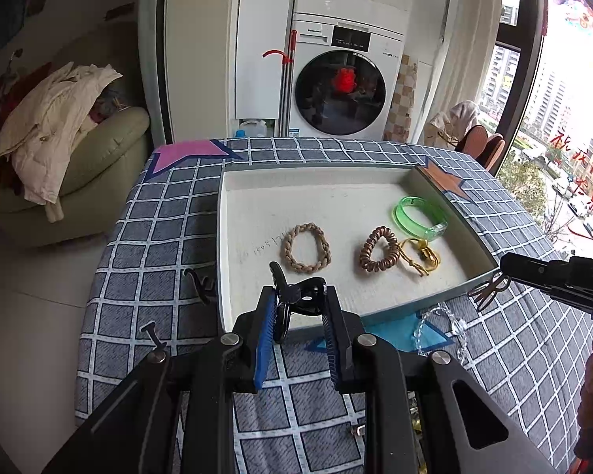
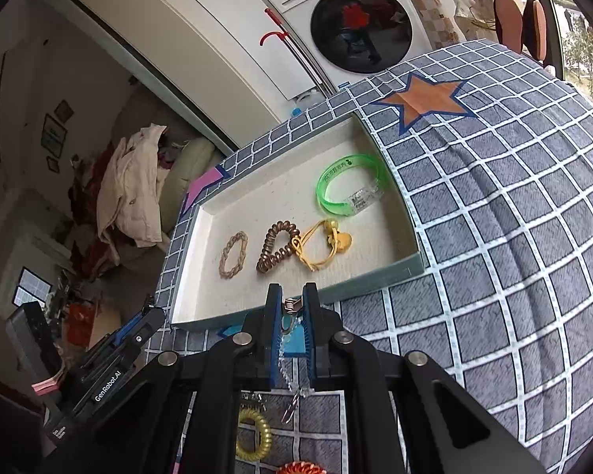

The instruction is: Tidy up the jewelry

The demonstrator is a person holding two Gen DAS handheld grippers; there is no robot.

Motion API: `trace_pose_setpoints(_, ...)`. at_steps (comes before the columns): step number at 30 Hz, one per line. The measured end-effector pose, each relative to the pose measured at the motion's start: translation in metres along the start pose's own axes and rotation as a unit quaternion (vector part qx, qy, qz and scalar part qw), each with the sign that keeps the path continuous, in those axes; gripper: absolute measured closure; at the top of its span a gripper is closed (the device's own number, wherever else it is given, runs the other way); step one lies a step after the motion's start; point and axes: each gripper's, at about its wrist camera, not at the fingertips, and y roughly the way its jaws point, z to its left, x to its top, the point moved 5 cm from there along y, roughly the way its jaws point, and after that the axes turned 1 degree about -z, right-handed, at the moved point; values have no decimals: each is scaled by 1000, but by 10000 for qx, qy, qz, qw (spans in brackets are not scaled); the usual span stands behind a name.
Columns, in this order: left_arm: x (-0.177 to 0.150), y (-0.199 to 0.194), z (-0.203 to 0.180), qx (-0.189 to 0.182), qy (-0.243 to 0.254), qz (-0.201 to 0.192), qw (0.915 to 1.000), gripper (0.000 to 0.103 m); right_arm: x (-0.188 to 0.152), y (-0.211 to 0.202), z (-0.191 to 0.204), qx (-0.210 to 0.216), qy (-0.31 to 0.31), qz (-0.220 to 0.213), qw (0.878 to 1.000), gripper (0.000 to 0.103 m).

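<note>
left gripper [image 1: 299,304] fingers narrow, clamped on a black clip [image 1: 296,296] over the near rim of the tray [image 1: 225,237]. right gripper [image 2: 292,308] fingers nearly closed, pinching a small metal hairpin [image 2: 291,305] just short of the tray edge. tray sits on the checked bench [image 2: 514,237] and holds a braided band [image 1: 305,247], brown coil tie [image 1: 378,249], yellow cord charm [image 1: 421,254] touching the coil, and green bangle [image 1: 419,217] at the right wall. clear bead bracelet [image 1: 439,330] lies on the cloth beside the tray.

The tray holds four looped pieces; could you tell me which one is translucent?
The green bangle in the tray's far right corner; the others are opaque.
</note>
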Motion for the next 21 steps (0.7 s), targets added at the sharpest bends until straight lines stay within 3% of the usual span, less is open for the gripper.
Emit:
trace_pose_setpoints(11, 25, 34, -7, 177, 263, 43, 9995, 60, 31, 38, -7, -260, -89, 76, 9996, 92)
trace_pose_setpoints(15, 31, 52, -8, 69, 351, 281, 9990, 60, 36, 50, -17, -454, -78, 169, 9988, 92)
trace_pose_setpoints(21, 19, 82, -11, 236, 495, 635, 9965, 60, 39, 72, -34, -549, 125, 300, 9980, 92)
